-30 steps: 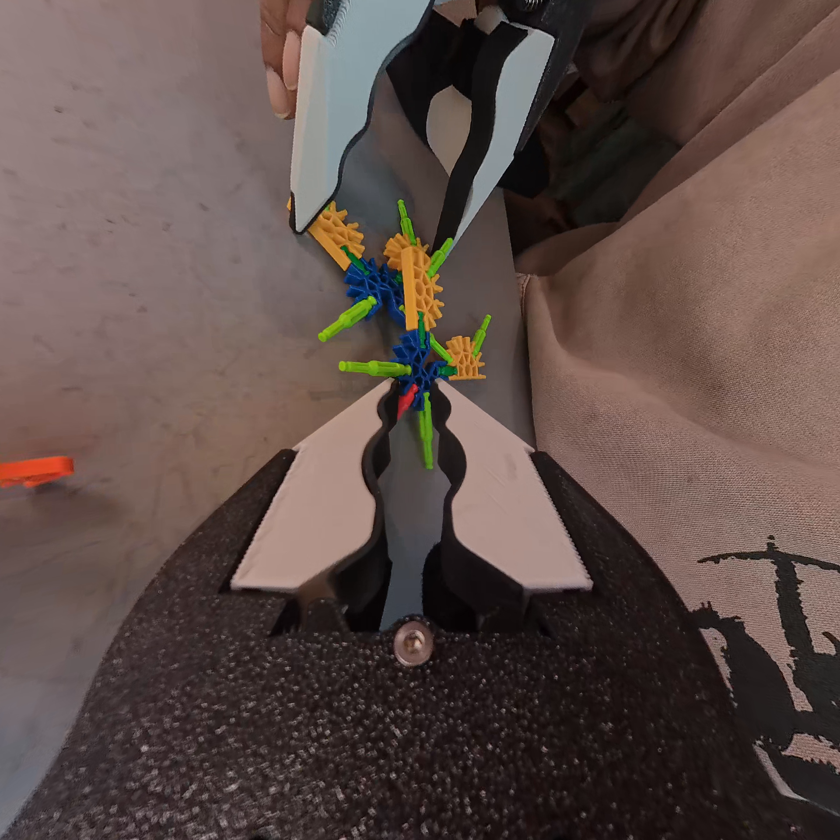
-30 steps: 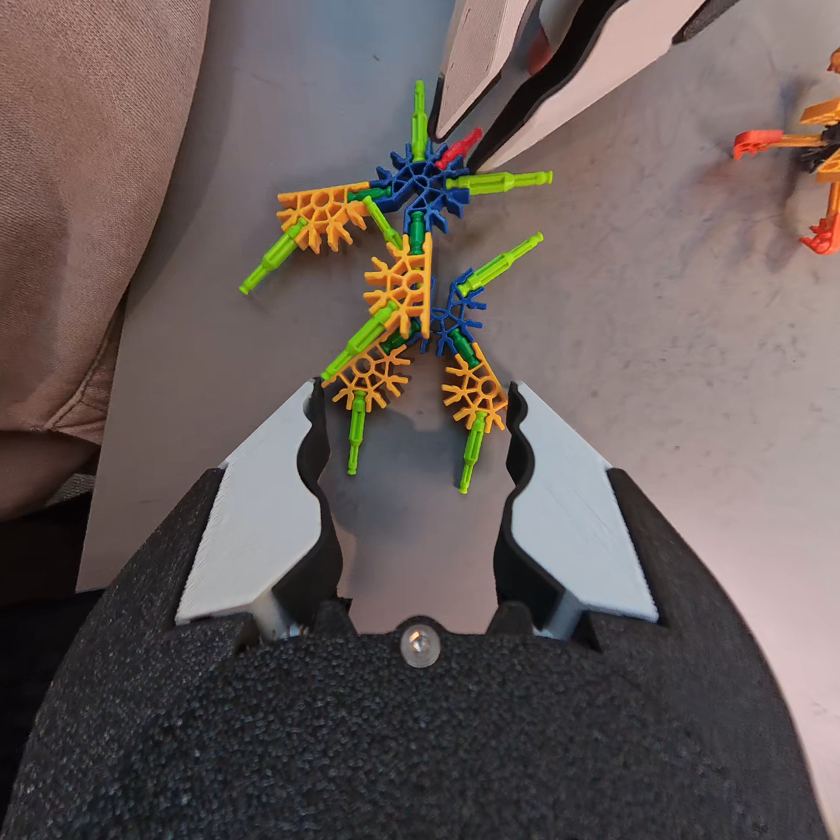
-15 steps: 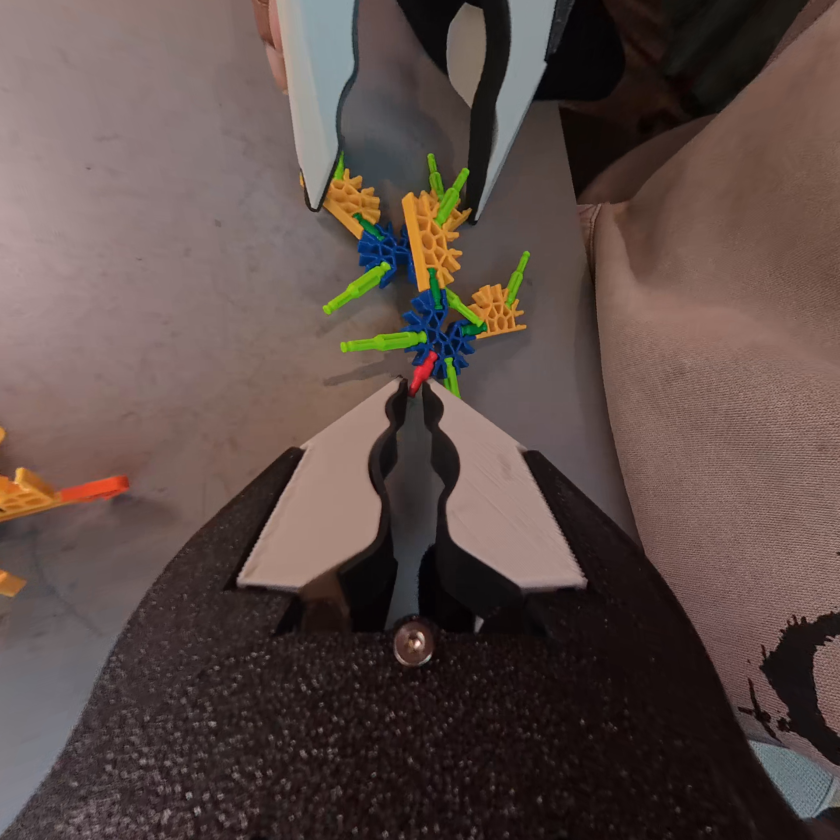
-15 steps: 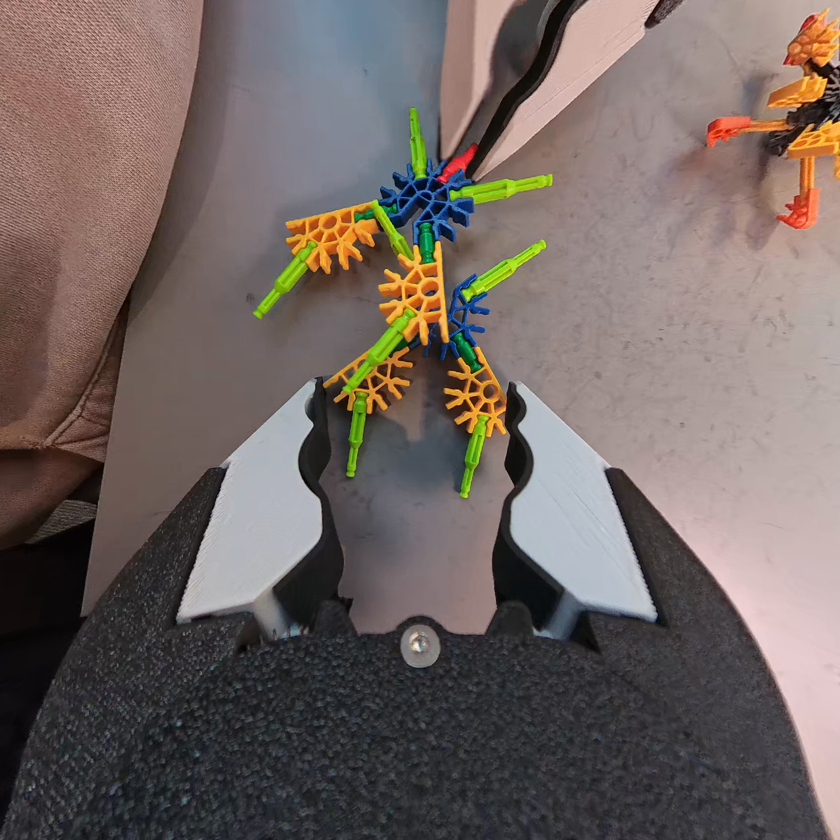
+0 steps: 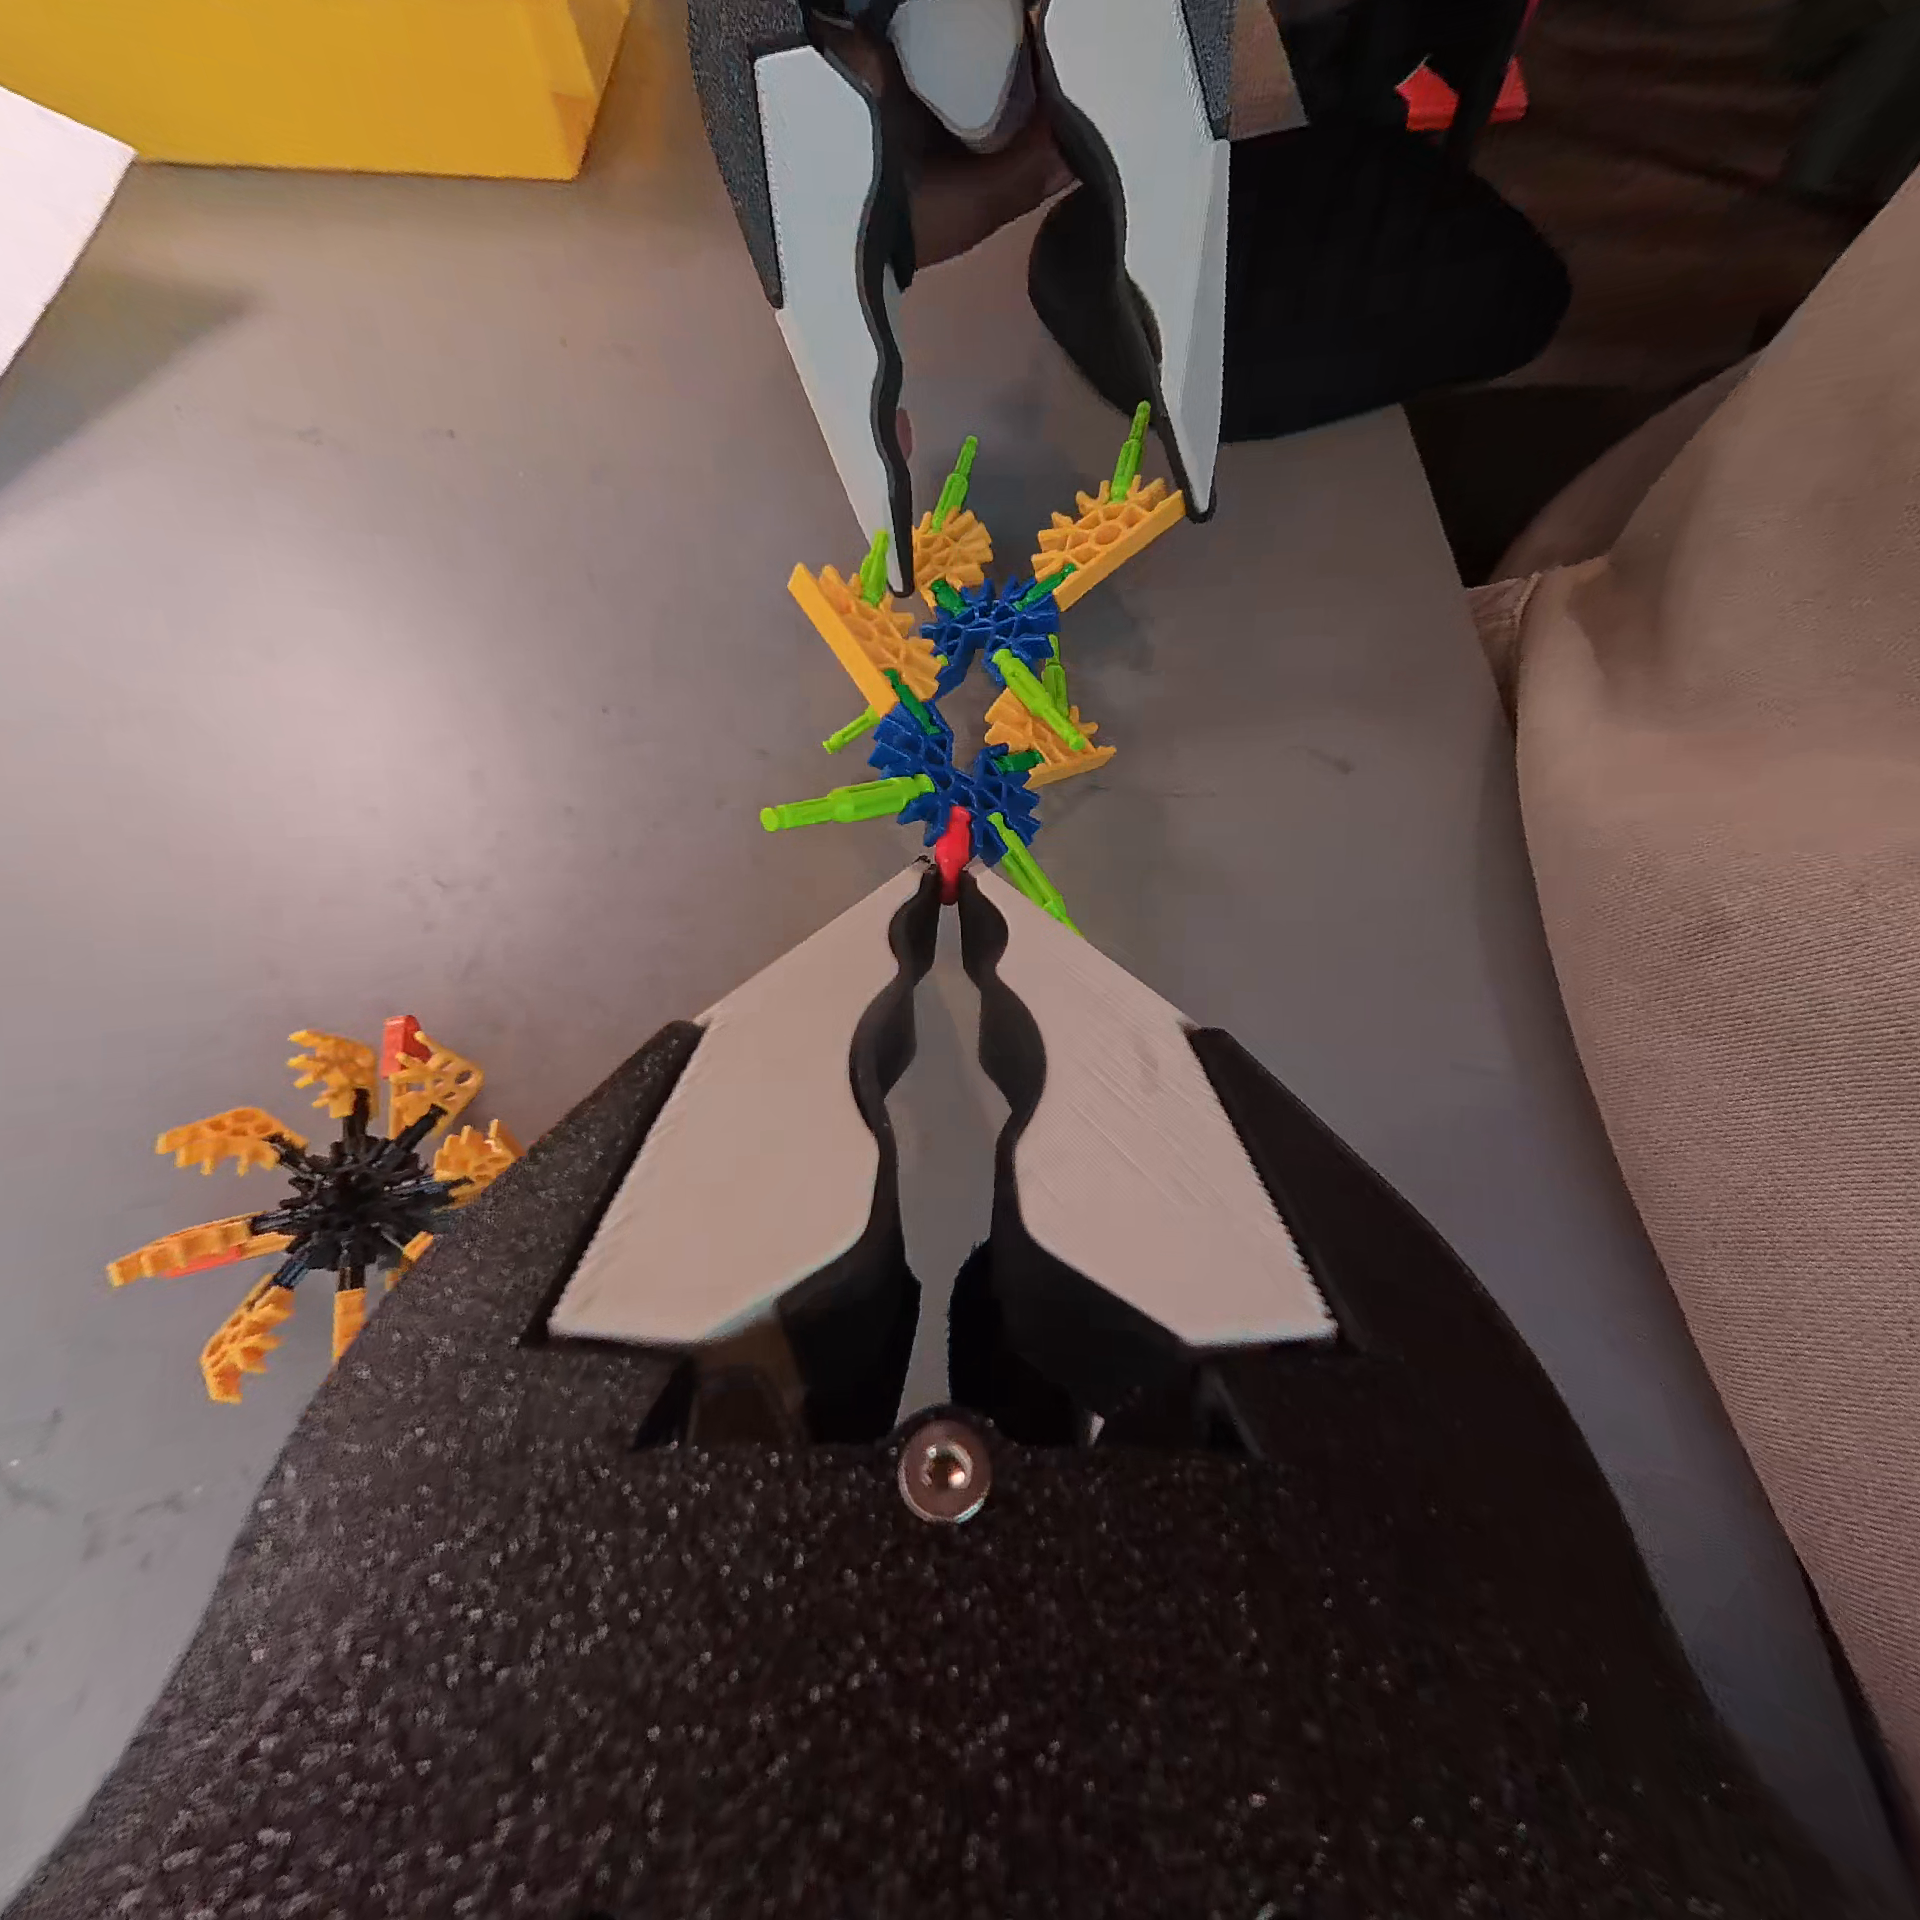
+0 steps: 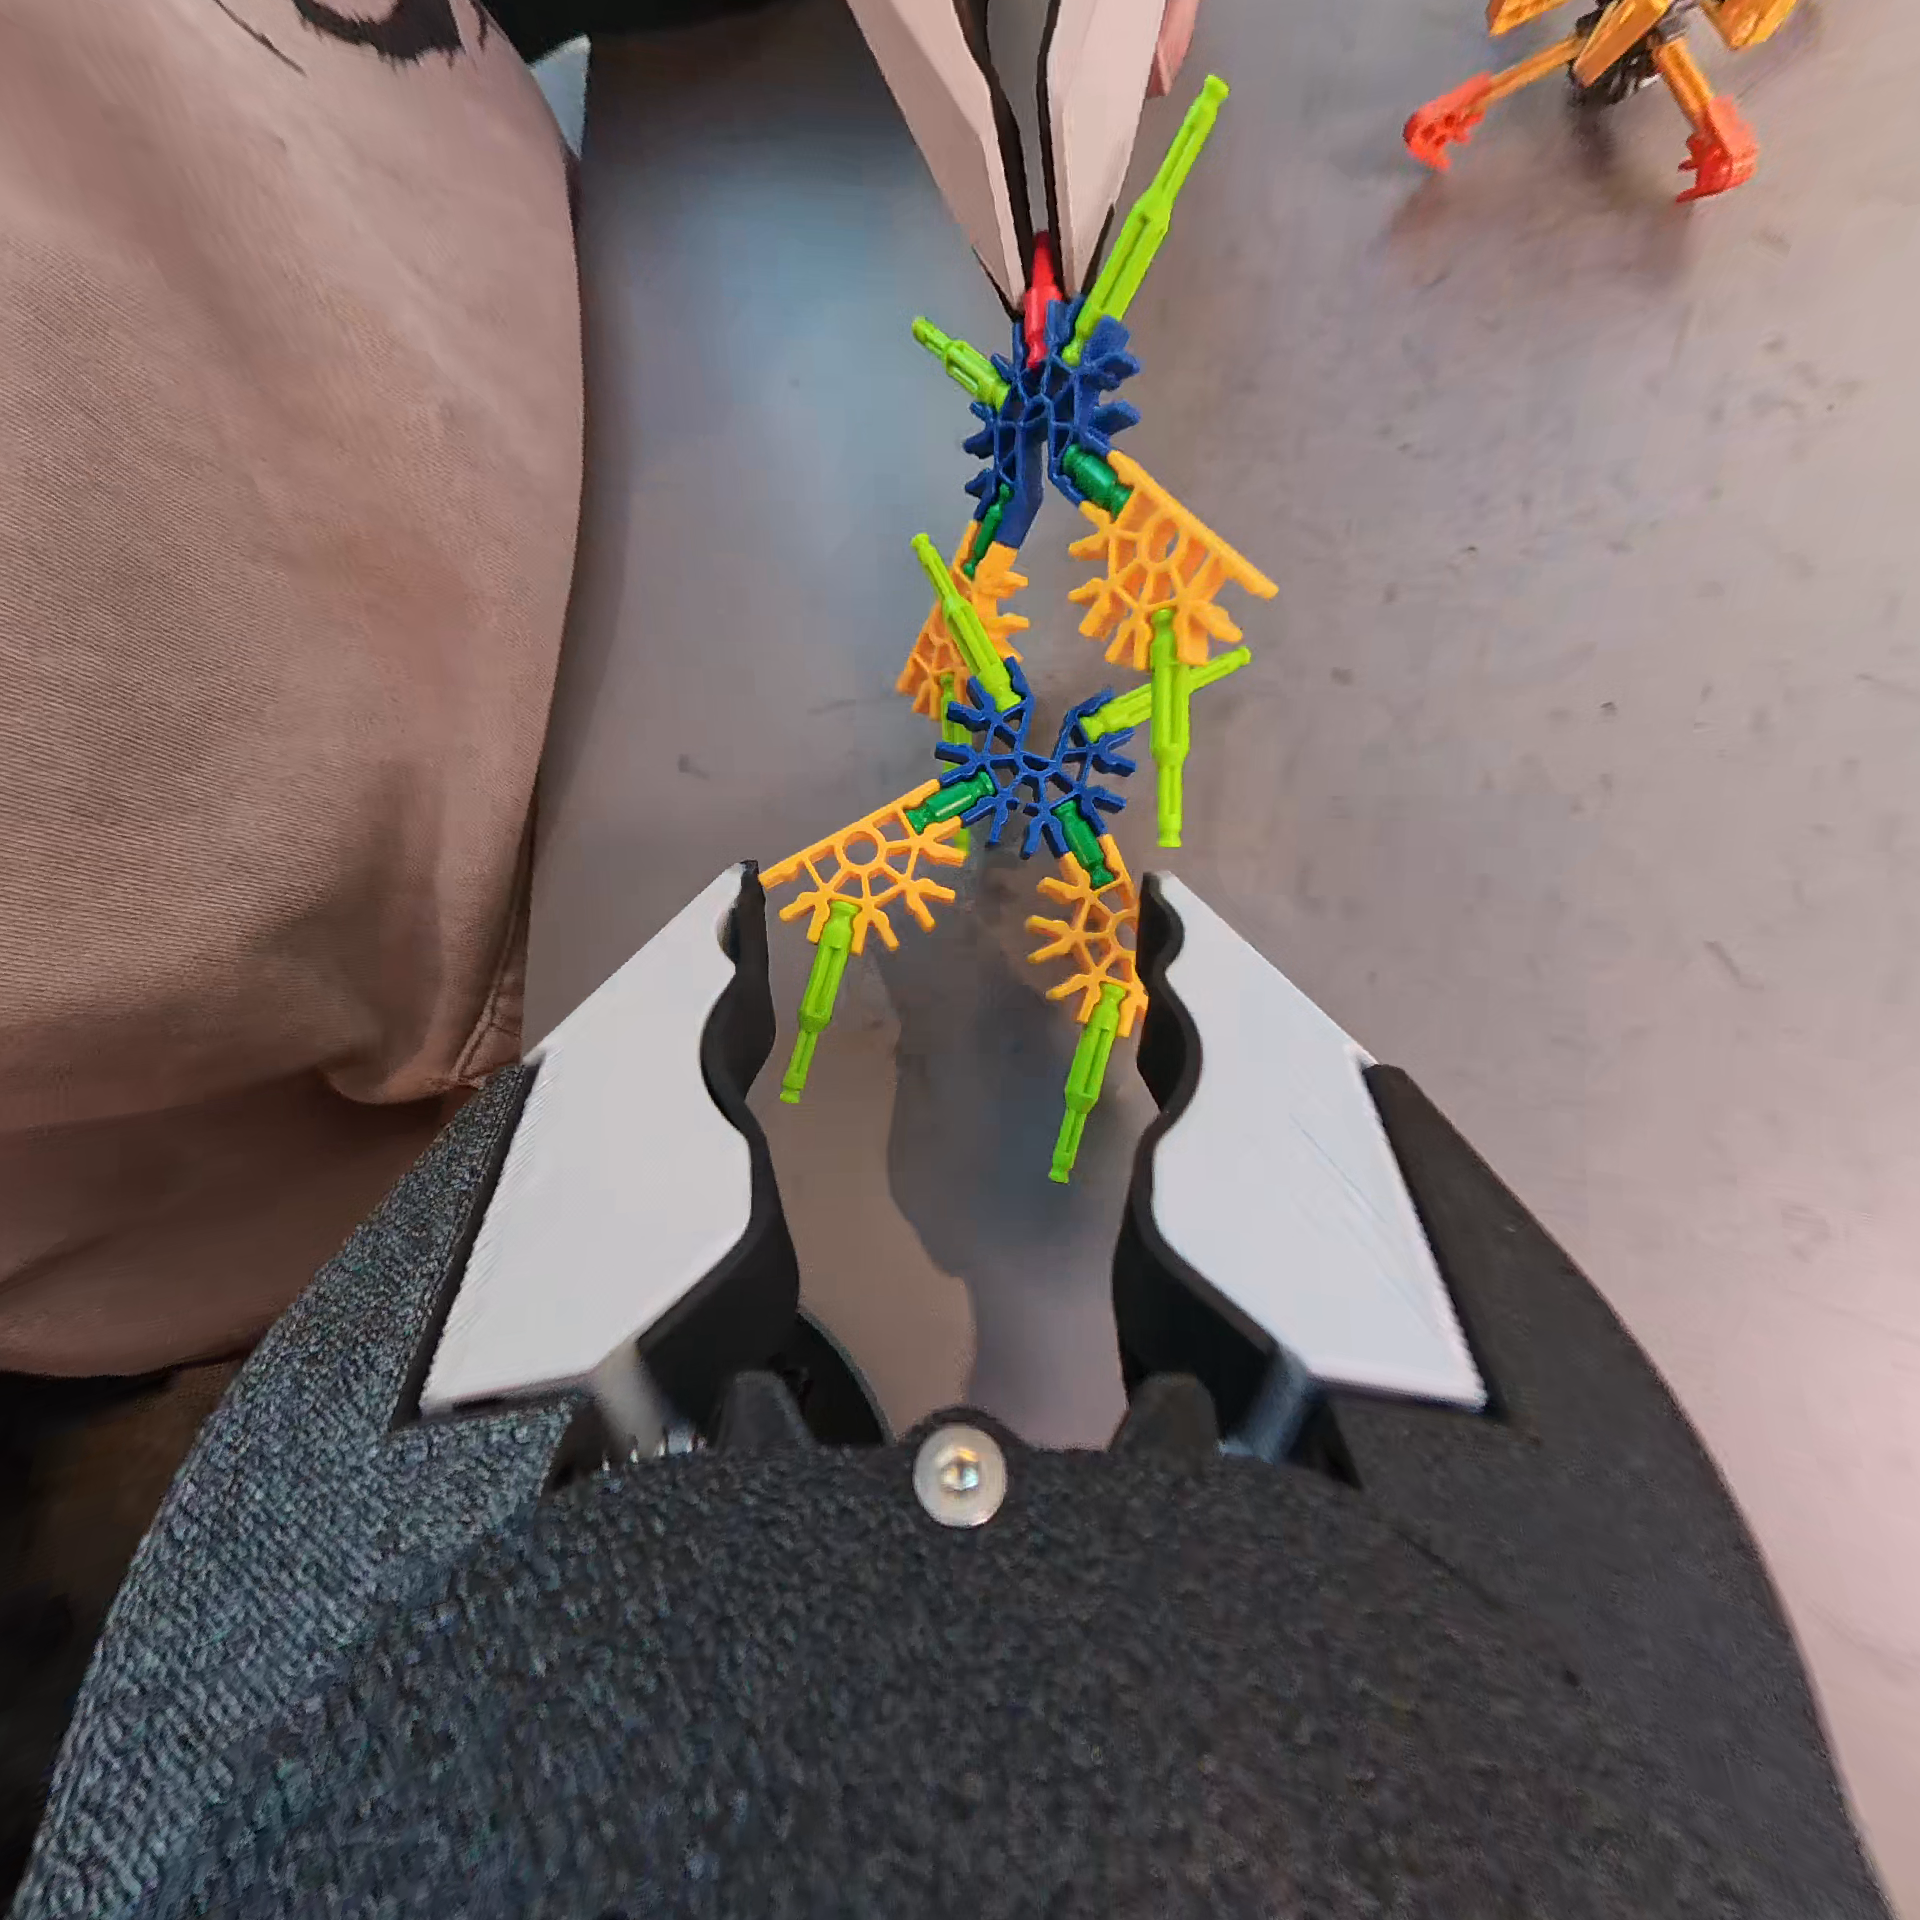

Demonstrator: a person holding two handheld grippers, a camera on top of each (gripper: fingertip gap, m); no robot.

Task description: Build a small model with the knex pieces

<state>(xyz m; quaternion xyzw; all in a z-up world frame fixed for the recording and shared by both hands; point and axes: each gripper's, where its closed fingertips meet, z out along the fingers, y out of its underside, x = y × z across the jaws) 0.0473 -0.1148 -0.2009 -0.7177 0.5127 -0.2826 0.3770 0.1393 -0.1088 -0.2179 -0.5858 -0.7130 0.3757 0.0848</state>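
While the left gripper (image 5: 948, 883) pinches the red rod (image 5: 952, 840) of a blue, yellow and green toy model (image 6: 1049, 665) above the grey table (image 6: 1558, 727) | right gripper (image 6: 951, 925) gapes wide, empty, flanking its yellow connectors (image 6: 1091, 935) | second orange-and-black model (image 5: 322, 1195) lies apart.

- Toy (image 5: 961, 707) (image 6: 1039, 665): blue hubs, yellow fans, green rods, joined; held above grey table.
- Red rod (image 5: 951, 836) (image 6: 1039, 296): at one hub, pinched by left gripper (image 5: 945, 883) (image 6: 1034, 281).
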